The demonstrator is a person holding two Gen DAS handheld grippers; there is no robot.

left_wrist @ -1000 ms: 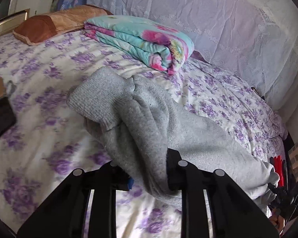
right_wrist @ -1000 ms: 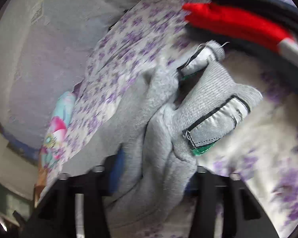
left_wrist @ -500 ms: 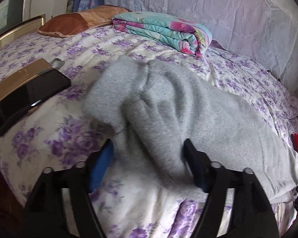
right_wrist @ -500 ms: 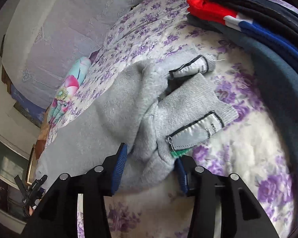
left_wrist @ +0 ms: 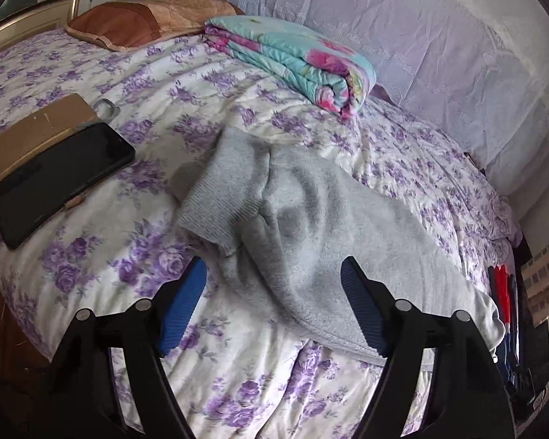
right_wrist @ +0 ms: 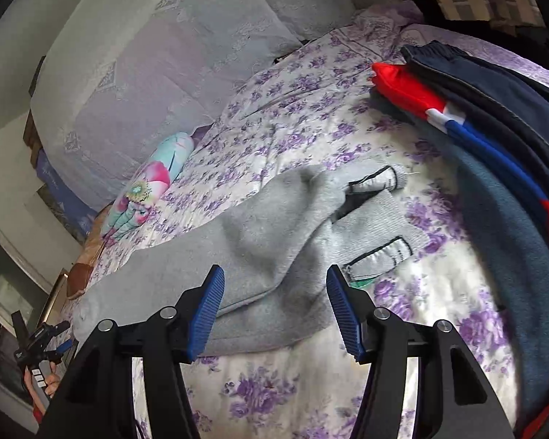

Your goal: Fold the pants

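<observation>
Grey sweatpants (left_wrist: 329,226) lie folded lengthwise across the flowered bedspread (left_wrist: 128,263). Their ribbed cuff end (left_wrist: 223,190) shows in the left wrist view, and the waist end with its grey labels (right_wrist: 378,256) in the right wrist view. My left gripper (left_wrist: 272,267) hovers just short of the cuff end; its jaws are closing, and the blue pads (left_wrist: 181,303) stand clear of the cloth. My right gripper (right_wrist: 274,274) sits over the near edge of the pants (right_wrist: 260,241) with its jaws opening and its pads (right_wrist: 342,311) off the fabric.
A folded flowered quilt (left_wrist: 292,58) and a brown pillow (left_wrist: 146,18) lie at the far side. A black phone (left_wrist: 58,179) rests on a tan book (left_wrist: 36,131) at the left. A pile of dark, red and blue clothes (right_wrist: 494,139) lies right of the waist end.
Both grippers were shut on the grey pants a second ago. They have let go, opened and drawn back, and the pants now lie on the bed.
</observation>
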